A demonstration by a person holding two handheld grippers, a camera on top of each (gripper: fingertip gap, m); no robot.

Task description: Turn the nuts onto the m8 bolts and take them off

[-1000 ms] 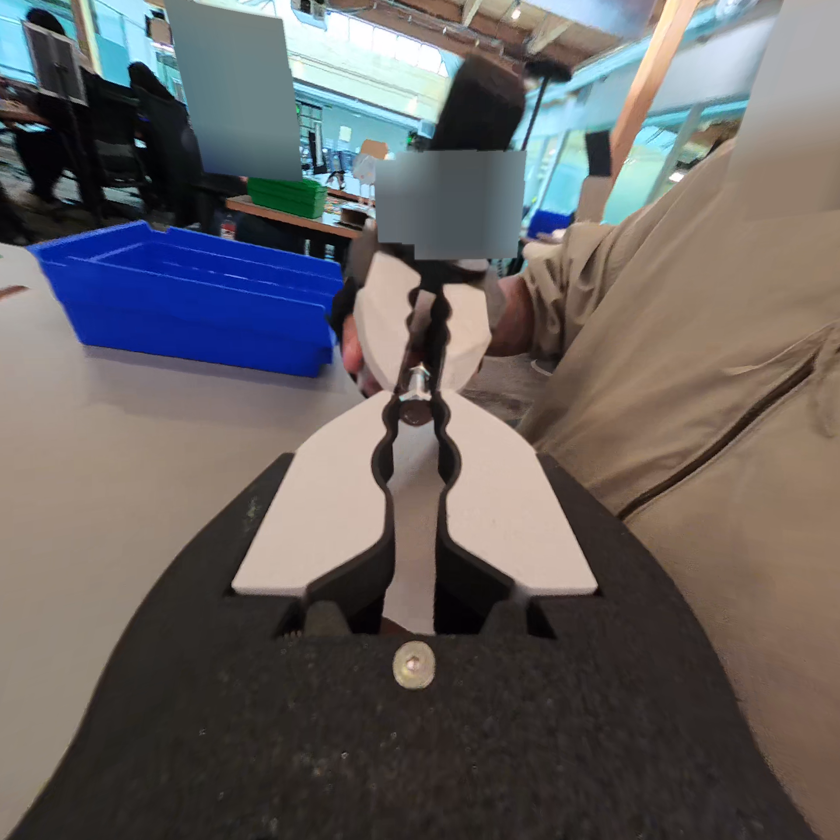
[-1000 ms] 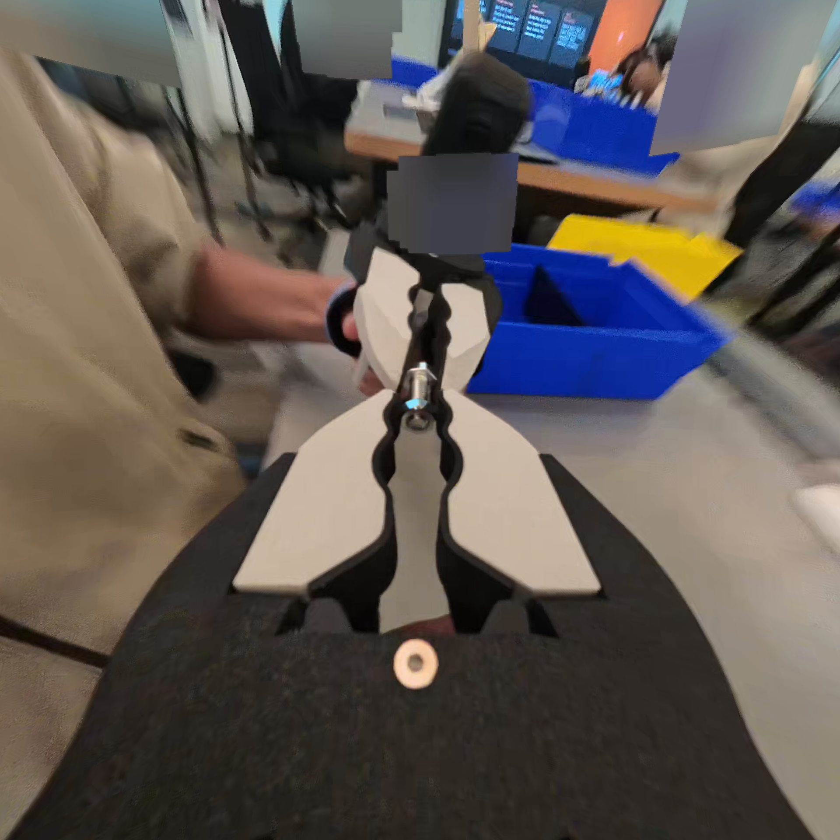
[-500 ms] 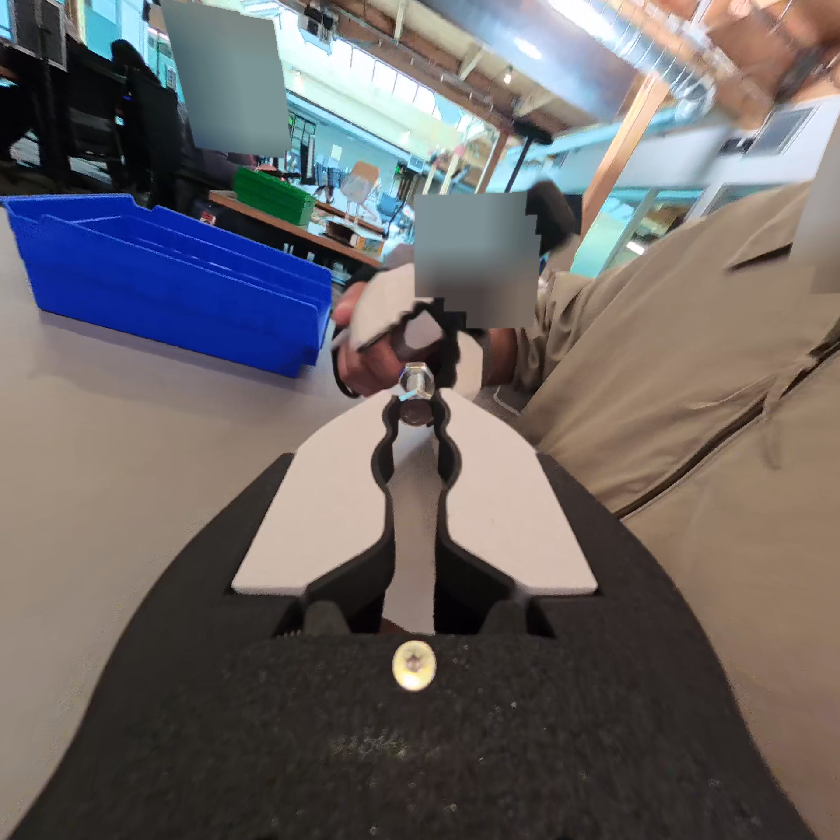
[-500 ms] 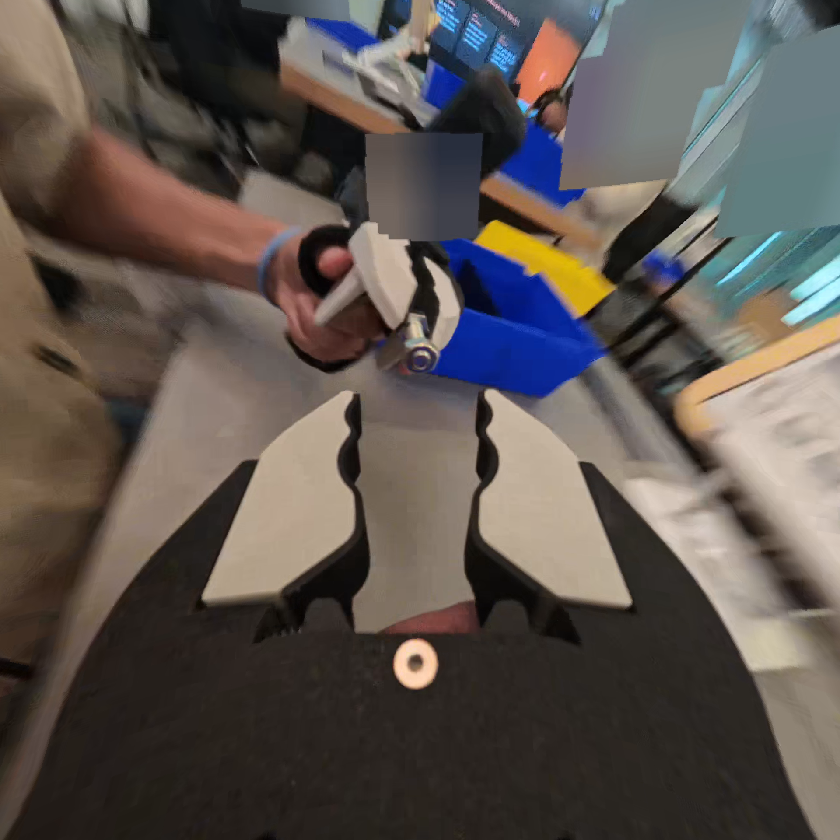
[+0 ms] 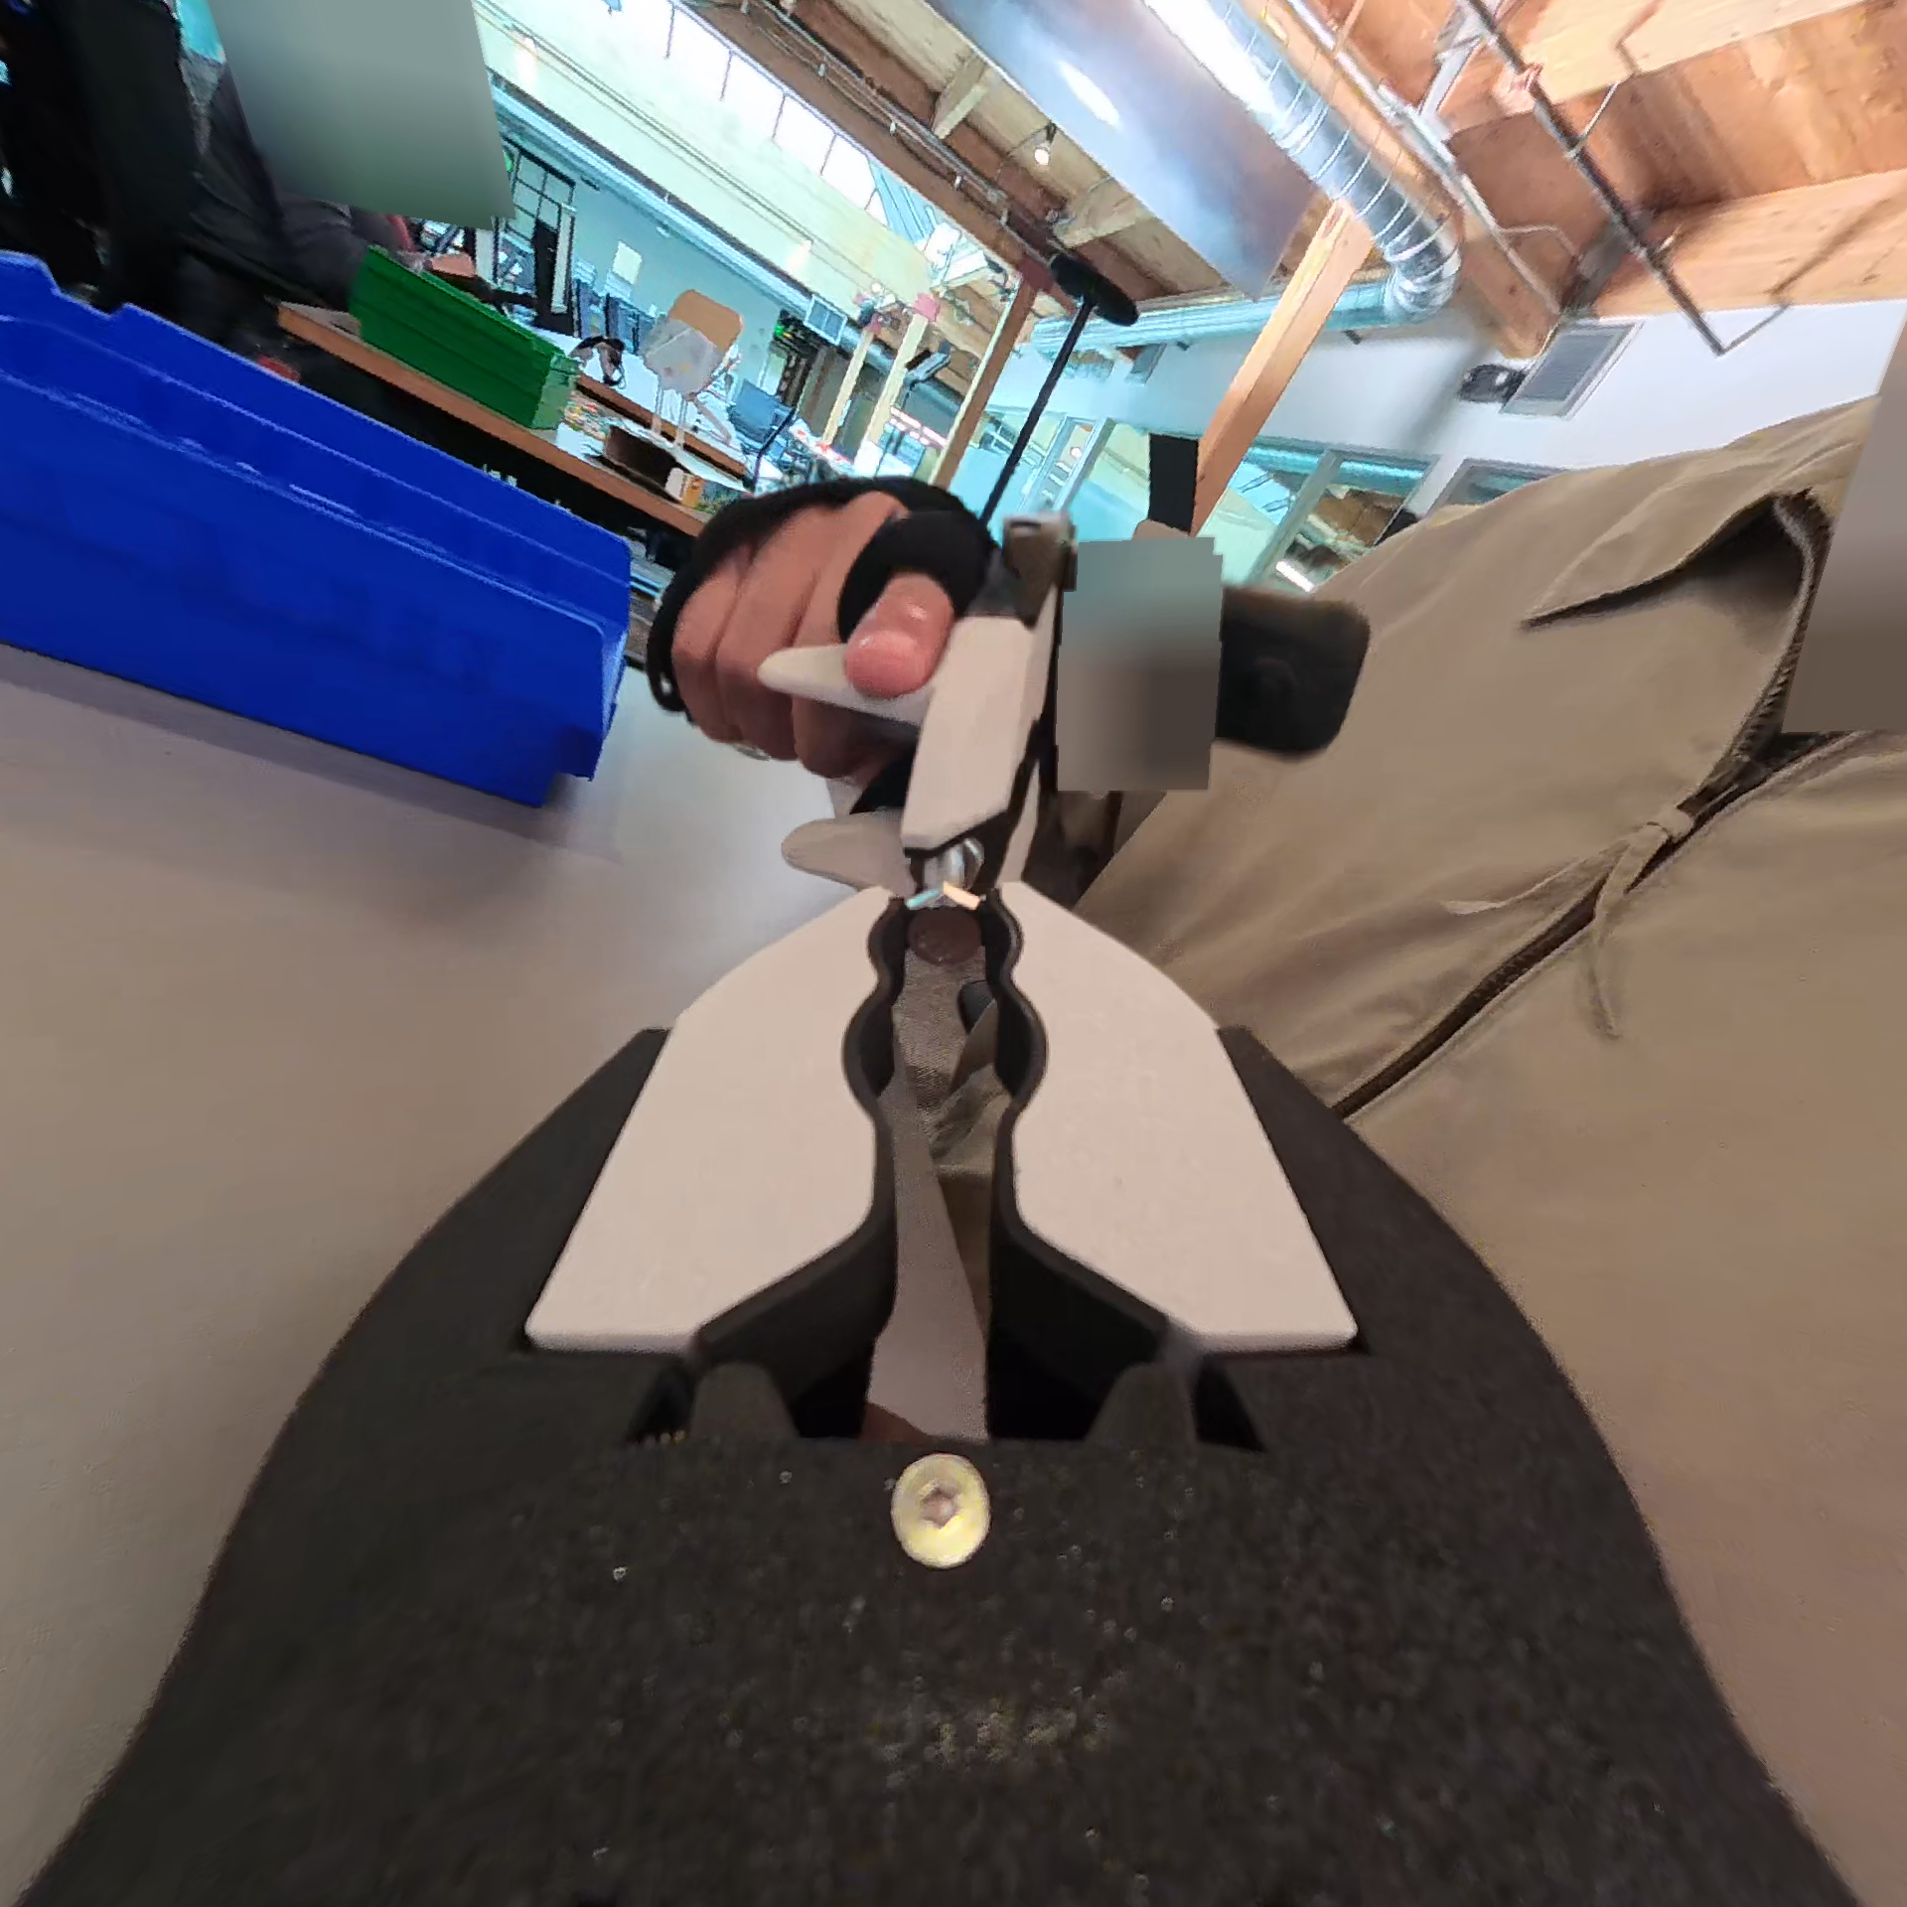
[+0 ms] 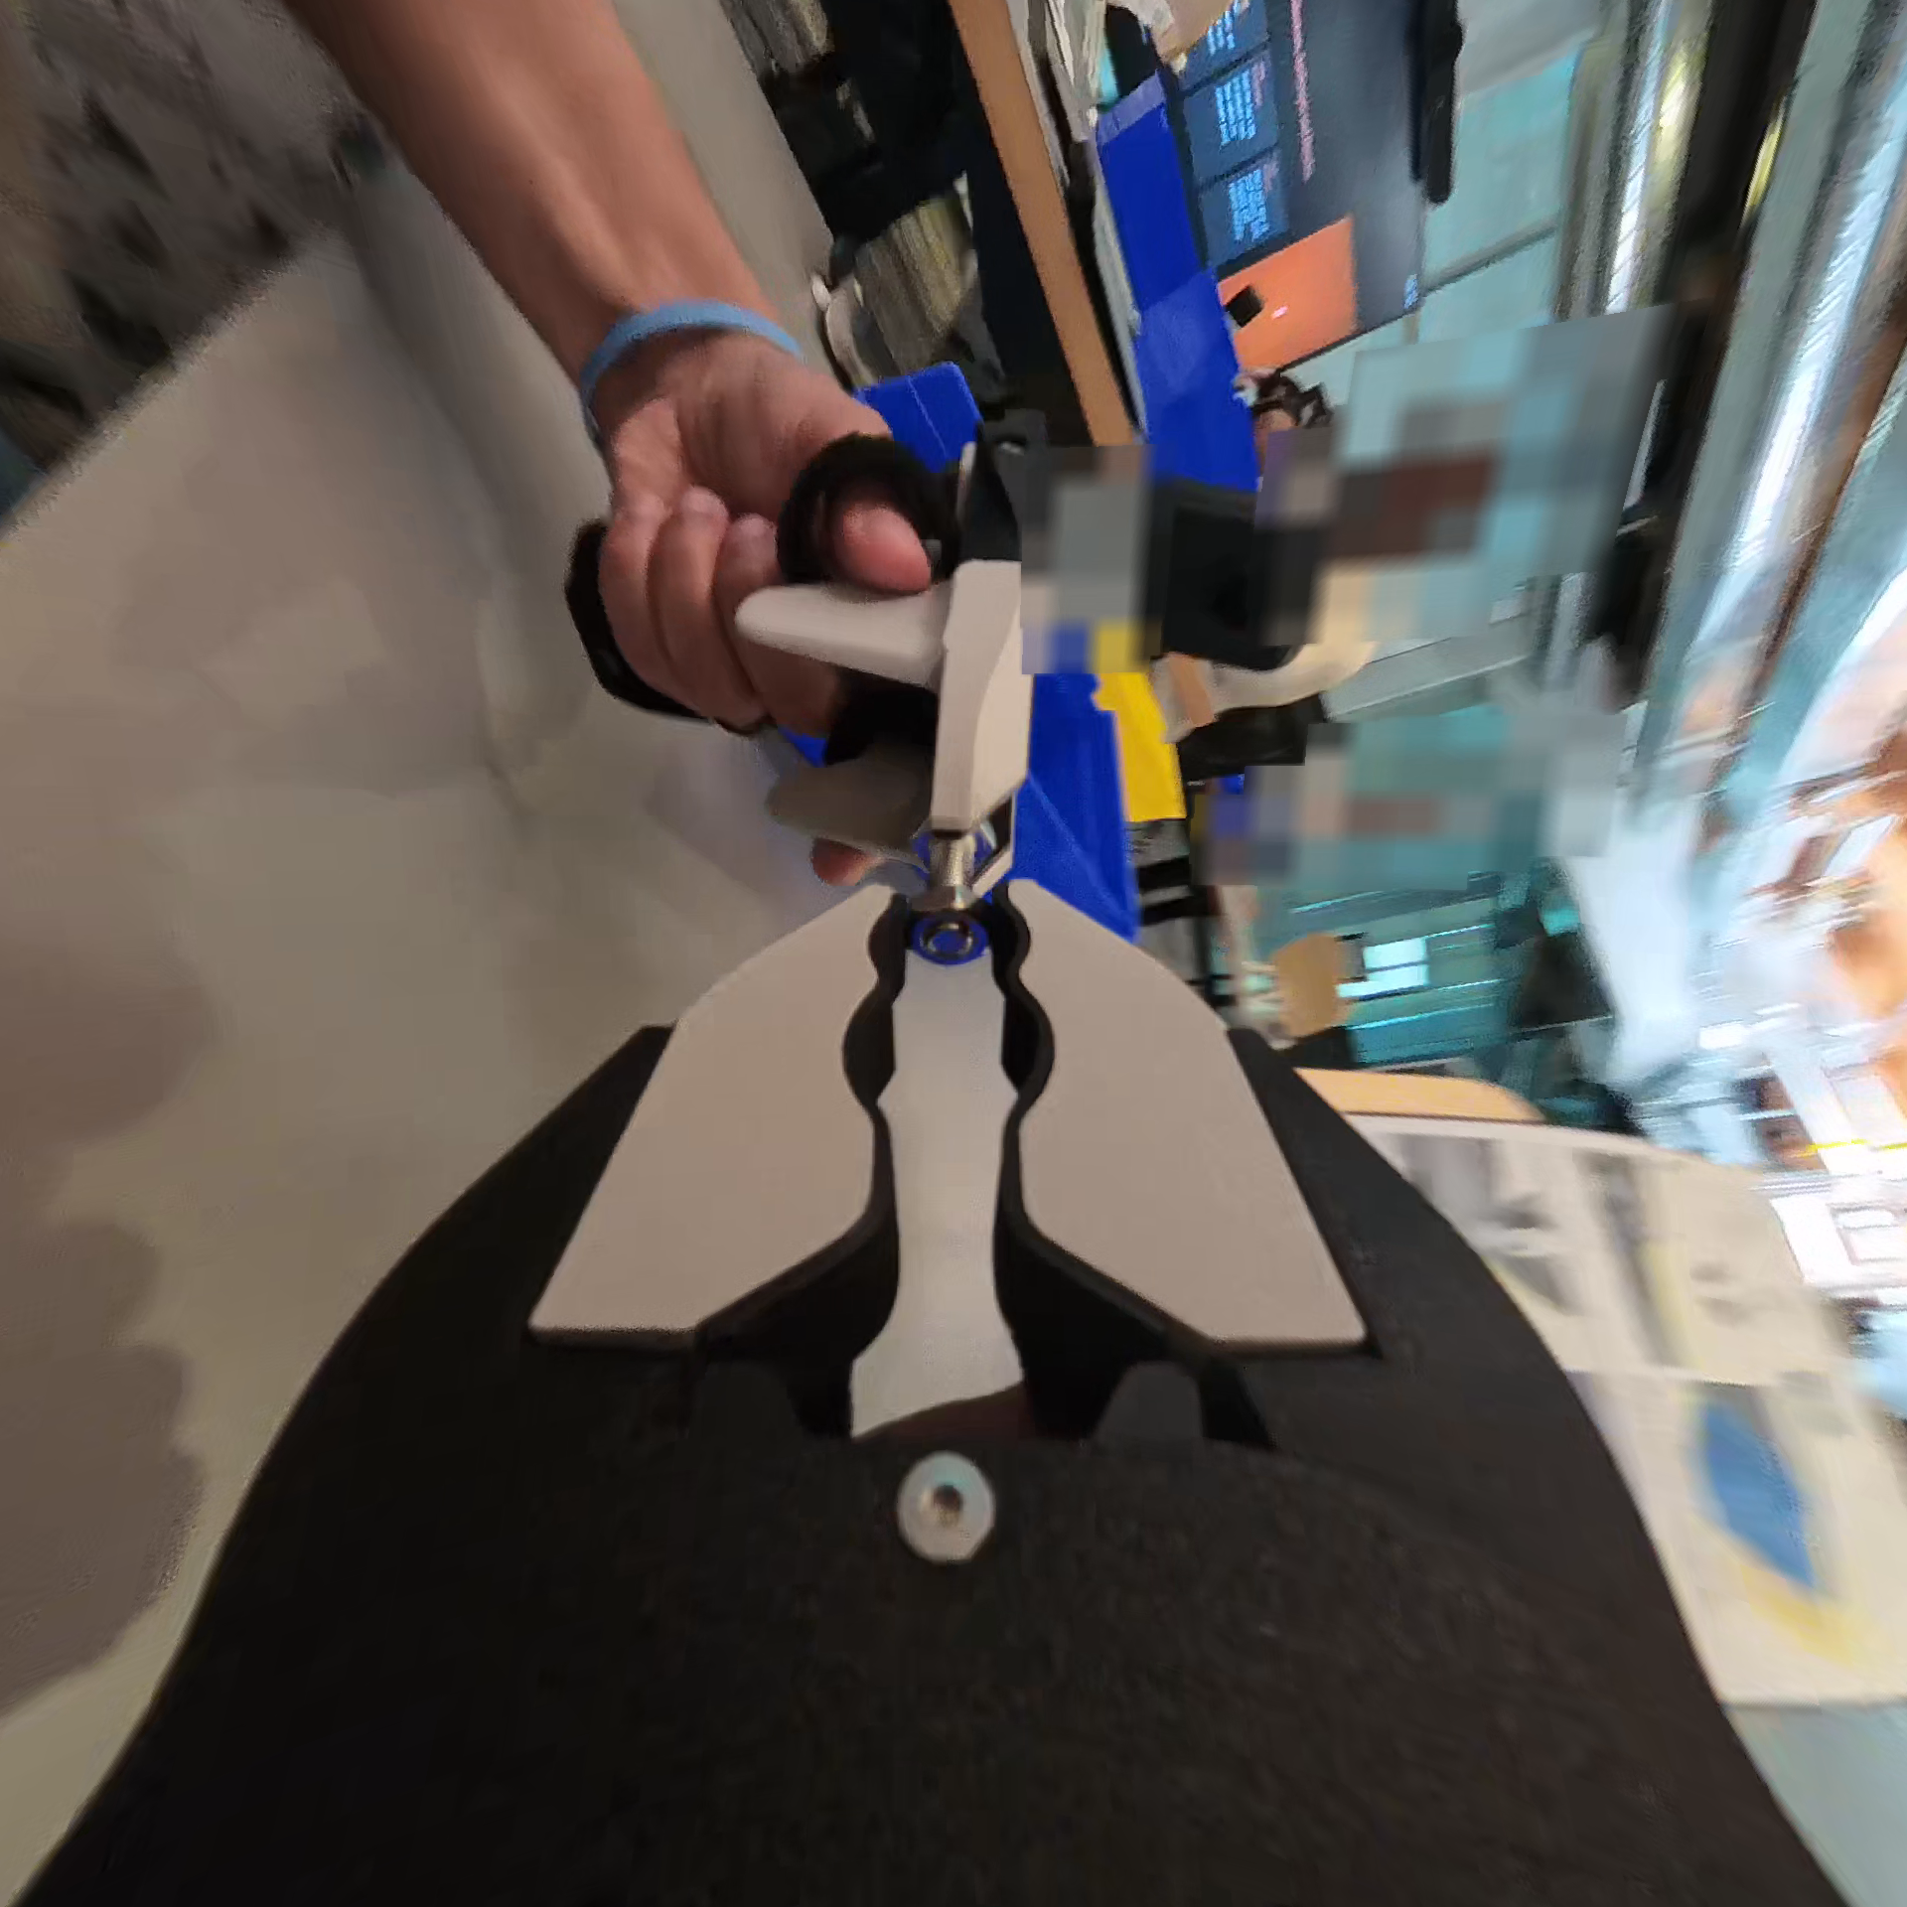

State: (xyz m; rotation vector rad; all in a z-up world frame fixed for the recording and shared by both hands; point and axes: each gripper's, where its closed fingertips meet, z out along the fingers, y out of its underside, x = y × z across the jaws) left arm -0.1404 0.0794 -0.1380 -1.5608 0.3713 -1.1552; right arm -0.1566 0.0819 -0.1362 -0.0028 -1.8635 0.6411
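Bin [image 5: 258, 578], blue, sits at 10 o'clock on the grey table [image 5: 310, 1032] in left wrist view. Left gripper [image 5: 941, 908] is clenched on the bolt [image 5: 944, 896] at its tips, 12 o'clock from cam. Right gripper [image 6: 955, 934], rolled sideways, is clamped on the nut [image 6: 951, 937] w/ the shank running away from it toward the other tool. Both parts meet tip to tip, held above the table. Beige jacket [image 5: 1496, 929] fills 3 o'clock.

Grey tabletop [image 5: 258, 1032] carrying a blue bin [image 5: 289, 578]; beyond it, a wooden workbench [image 5: 495, 413] with green trays [image 5: 454, 341], timber posts [image 5: 1280, 341], silver ceiling duct [image 5: 1187, 134], daylit glazed partitions [image 5: 1331, 495].
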